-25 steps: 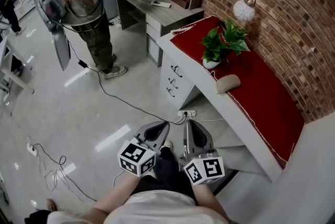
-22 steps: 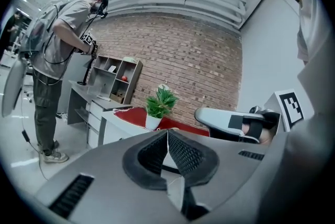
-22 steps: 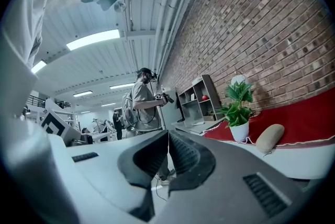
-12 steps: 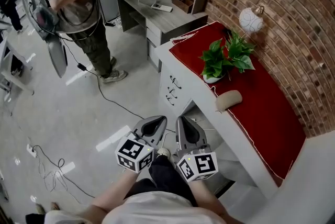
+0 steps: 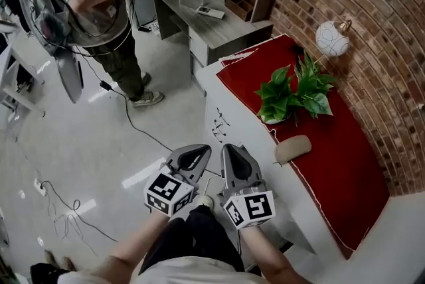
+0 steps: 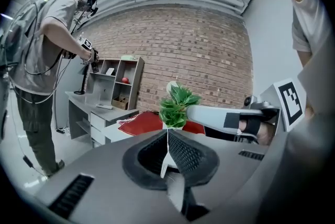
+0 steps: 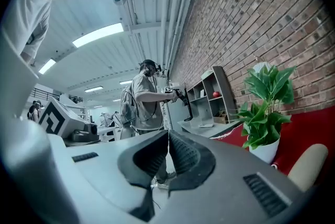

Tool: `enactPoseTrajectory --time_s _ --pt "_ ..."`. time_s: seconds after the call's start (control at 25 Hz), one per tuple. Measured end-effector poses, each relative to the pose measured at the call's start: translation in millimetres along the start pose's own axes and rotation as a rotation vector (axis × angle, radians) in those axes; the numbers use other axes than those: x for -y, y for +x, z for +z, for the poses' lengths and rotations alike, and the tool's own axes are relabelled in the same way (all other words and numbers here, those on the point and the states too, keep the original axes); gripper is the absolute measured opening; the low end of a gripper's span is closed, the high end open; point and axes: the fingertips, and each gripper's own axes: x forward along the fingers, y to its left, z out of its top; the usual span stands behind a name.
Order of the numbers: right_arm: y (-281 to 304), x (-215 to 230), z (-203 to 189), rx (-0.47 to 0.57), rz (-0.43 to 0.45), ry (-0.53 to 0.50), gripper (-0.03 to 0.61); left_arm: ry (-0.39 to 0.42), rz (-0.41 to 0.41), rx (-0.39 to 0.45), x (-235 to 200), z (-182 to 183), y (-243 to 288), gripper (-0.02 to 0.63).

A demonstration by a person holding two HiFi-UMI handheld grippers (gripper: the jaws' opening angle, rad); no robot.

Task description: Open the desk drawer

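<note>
Brick wall backed a white worktop carrying a red cloth and a plant. Its drawers, marked by what looked like dark handles, faced the floor side. Left gripper and right gripper, side by side near them, were both closed on nothing.
</note>
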Motion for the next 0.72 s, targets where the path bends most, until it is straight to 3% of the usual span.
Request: enactPoseTrajectory --time_s 0.72 --pt "67.1 26.6 -34.8 0.009 -0.008 -0.053 0.018 0.085 -0.036 0.009 -61.2 -18.7 46.3 0.011"
